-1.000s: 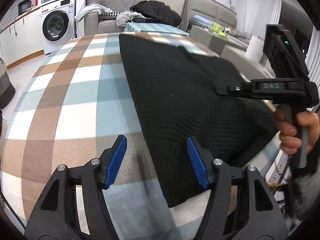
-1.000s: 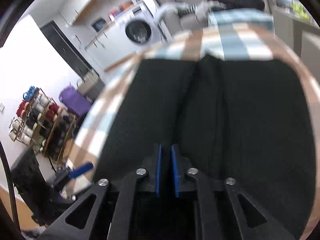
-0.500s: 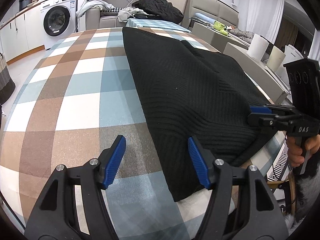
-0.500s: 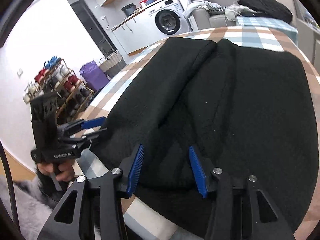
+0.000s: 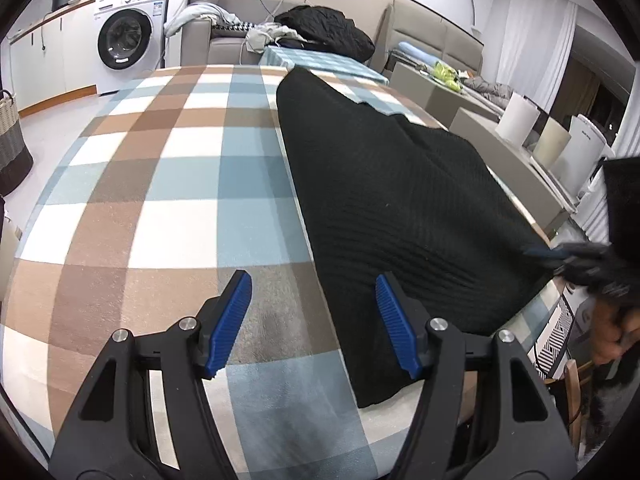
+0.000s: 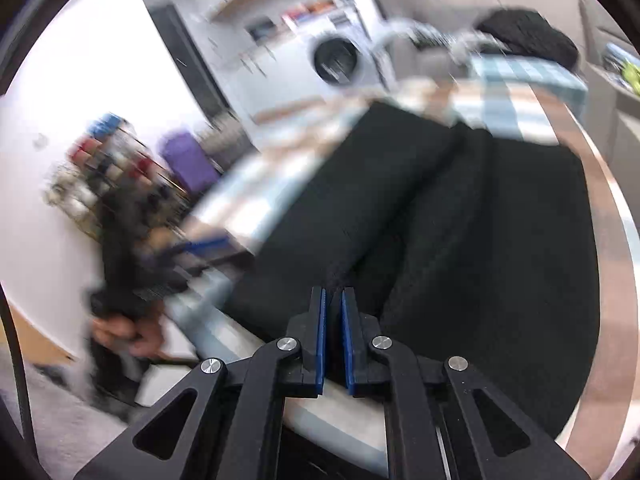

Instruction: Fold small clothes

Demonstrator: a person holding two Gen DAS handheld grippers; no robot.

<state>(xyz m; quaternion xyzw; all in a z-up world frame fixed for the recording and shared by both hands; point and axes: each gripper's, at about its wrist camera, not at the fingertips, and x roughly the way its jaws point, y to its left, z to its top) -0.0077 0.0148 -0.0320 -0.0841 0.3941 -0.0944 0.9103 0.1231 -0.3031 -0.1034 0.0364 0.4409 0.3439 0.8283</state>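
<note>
A black knit garment (image 5: 400,200) lies flat on the checked tablecloth (image 5: 160,200), with a folded-over panel along one side (image 6: 360,200). My left gripper (image 5: 314,320) is open just above the near corner. The garment's side edge runs between its blue pads, closer to the right one. My right gripper (image 6: 333,336) has its pads nearly together over the near hem, with dark fabric in the narrow gap. In the left wrist view it shows blurred at the garment's right edge (image 5: 560,256), held by a hand (image 5: 612,340). The left gripper (image 6: 204,246) appears blurred in the right wrist view.
A washing machine (image 5: 124,40) and a sofa piled with clothes (image 5: 316,28) stand beyond the table. A wicker basket (image 5: 10,140) sits on the floor at left. White cylinders (image 5: 518,118) stand at right. A shelf rack (image 6: 92,176) and purple bag (image 6: 188,160) stand behind the left hand.
The right gripper opened, left the garment's middle, moved out to its near edge and closed there. The left gripper stayed open at the near corner.
</note>
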